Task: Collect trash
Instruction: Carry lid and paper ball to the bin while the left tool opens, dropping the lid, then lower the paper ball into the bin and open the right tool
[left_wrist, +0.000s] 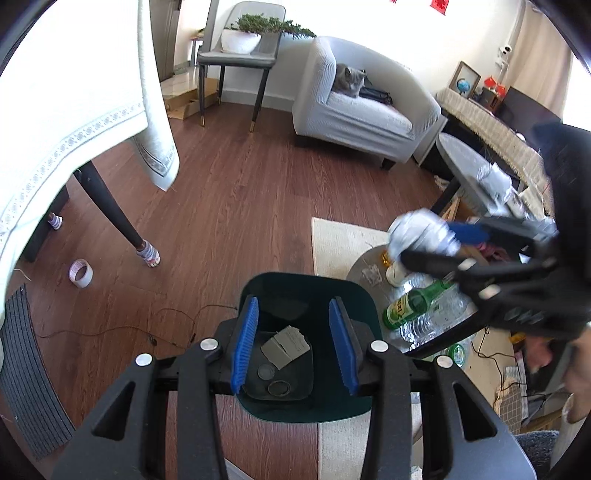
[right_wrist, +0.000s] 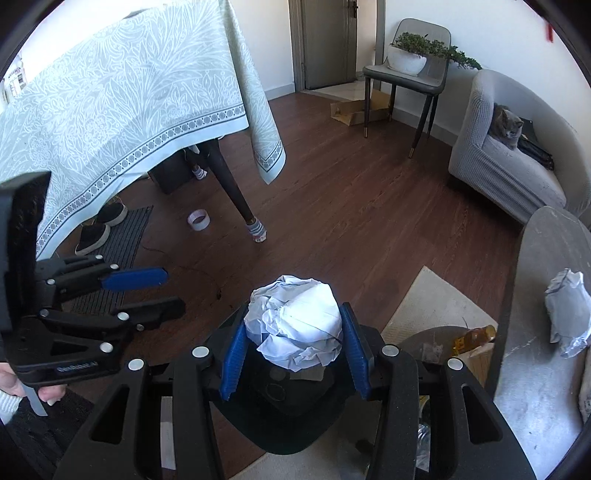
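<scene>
Pinching a crumpled ball of white paper (right_wrist: 295, 325) between its blue-padded fingers (right_wrist: 233, 363), the right gripper (right_wrist: 293, 360) holds it directly above the open dark green trash bin (right_wrist: 295, 432). In the left wrist view the same paper ball (left_wrist: 421, 234) shows up blurred to the right, above the low round bench (left_wrist: 360, 267).

The left gripper (left_wrist: 293, 347) hovers over the bin (left_wrist: 351, 295) too, its fingers (left_wrist: 243, 345) spread apart with nothing between them. Down inside the bin lie a piece of grey cardboard (left_wrist: 286, 347) and two round lids (too dim to identify further).

On the round bench beside the bin sit a green glass bottle (left_wrist: 406, 306), crushed clear plastic bottles (left_wrist: 432, 317) and a small white cup (left_wrist: 395, 273). A second crumpled wad (right_wrist: 569, 314) rests on the taller grey bench (right_wrist: 535, 369) at the right.

Elsewhere: a roll of tape (left_wrist: 80, 272) on the wood floor near a bench leg, and a grey cat (right_wrist: 508, 125) on the armchair (right_wrist: 480, 158).
</scene>
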